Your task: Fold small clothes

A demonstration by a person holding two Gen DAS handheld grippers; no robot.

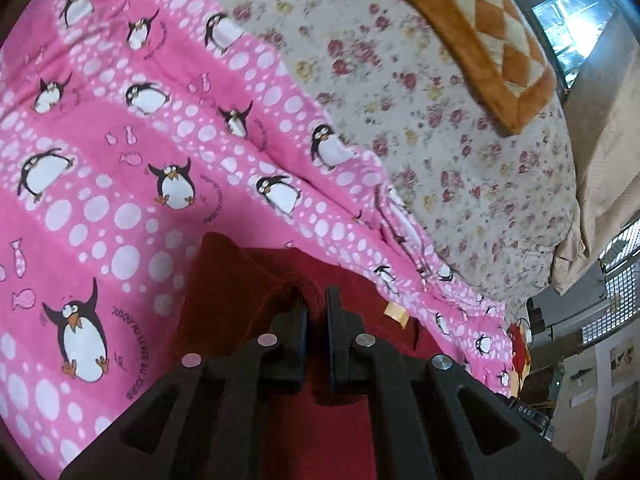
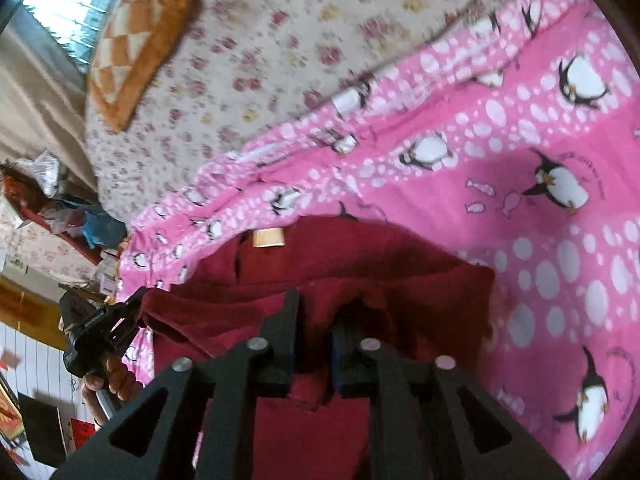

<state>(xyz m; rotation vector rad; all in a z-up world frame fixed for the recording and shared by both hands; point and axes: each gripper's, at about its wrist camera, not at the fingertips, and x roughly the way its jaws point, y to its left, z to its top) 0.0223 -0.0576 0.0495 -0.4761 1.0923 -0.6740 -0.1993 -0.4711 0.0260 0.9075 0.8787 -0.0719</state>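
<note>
Lying on the pink penguin-print blanket (image 1: pixel 132 184), the dark red garment (image 2: pixel 360 272) with tan label (image 2: pixel 269 237), its edge being pinched in the closed left gripper (image 1: pixel 316 300), fabric sitting between the slightly parted right gripper (image 2: pixel 316 312) fingers, floral bedsheet (image 1: pixel 420 92) and orange-checked cushion (image 1: pixel 480 28) beyond the blanket.

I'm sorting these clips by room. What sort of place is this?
Most likely a bedroom in a home: a bed with a floral sheet, a pink penguin blanket spread over it, an orange checked pillow, and a window behind.
</note>
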